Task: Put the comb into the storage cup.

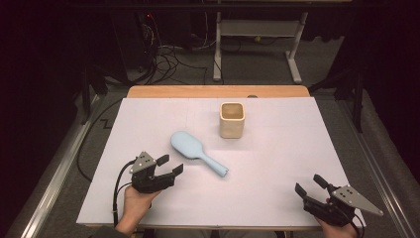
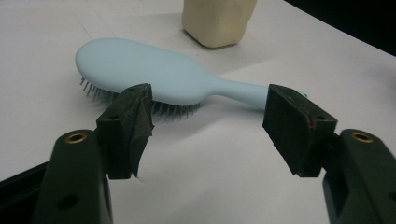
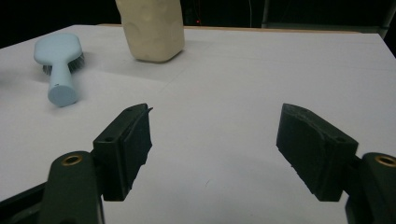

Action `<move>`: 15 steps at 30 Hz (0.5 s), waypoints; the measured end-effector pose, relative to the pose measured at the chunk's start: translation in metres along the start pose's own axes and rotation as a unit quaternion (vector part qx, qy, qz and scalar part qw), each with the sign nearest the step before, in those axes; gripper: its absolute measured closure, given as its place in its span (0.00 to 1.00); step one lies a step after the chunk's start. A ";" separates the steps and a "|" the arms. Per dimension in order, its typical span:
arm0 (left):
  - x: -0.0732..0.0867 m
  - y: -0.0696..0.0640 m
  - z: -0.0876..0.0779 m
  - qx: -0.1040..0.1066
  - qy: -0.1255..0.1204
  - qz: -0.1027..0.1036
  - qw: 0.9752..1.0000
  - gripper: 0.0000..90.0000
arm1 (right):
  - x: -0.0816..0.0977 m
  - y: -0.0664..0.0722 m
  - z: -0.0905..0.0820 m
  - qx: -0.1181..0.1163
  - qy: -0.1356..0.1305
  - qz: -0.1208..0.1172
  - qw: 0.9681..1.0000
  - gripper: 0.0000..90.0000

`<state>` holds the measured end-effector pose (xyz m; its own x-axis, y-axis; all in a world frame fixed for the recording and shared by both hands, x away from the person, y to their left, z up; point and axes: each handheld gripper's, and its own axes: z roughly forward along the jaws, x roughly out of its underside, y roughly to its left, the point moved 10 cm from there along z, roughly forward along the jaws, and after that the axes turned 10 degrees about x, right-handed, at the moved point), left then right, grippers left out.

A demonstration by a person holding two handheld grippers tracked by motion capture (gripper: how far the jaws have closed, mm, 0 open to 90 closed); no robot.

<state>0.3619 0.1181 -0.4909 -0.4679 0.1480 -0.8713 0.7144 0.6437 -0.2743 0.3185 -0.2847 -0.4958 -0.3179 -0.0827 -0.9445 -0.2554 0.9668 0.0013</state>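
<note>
Left hand-held gripper sat low over the near-left part of the desk, its 2 black jaws spread apart with nothing between them, aimed toward the light blue hairbrush. From the left gripper view, that same left hand-held gripper had its pads standing wide, and the hairbrush lay just beyond them, bristles down on the white surface, its oval head to the left of that view and its handle running off to the right behind the right-hand pad. No pad touched the brush. In the high view the hairbrush lay slantwise near the middle of the desk, head toward the far left and handle end toward the near right. A cream square cup stood upright beyond it, apart from the brush. Right hand-held gripper rested at the near-right corner of the desk, well apart from the brush, held by a hand at the bottom edge. In the right gripper view, the right hand-held gripper likewise stood released, jaws wide with only bare white desk between them; the brush lay far off at upper left with its handle end turned toward the camera, and the cup stood beside it. The person's left hand gripped the left tool from below.
</note>
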 end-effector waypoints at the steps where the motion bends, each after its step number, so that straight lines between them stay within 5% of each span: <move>1: 0.000 0.000 0.001 0.001 0.001 0.000 1.000 0.37 | 0.000 0.000 0.000 0.000 0.000 0.000 1.000 0.30; 15: -0.007 -0.007 0.017 0.004 0.010 0.014 1.000 0.38 | 0.000 0.000 0.000 0.001 -0.002 0.001 1.000 0.30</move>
<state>0.3695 0.0997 -0.4898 -0.4586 0.1815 -0.8699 0.7315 0.6329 -0.2536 0.3183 -0.2850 -0.4953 -0.3146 -0.0800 -0.9459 -0.2530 0.9675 0.0023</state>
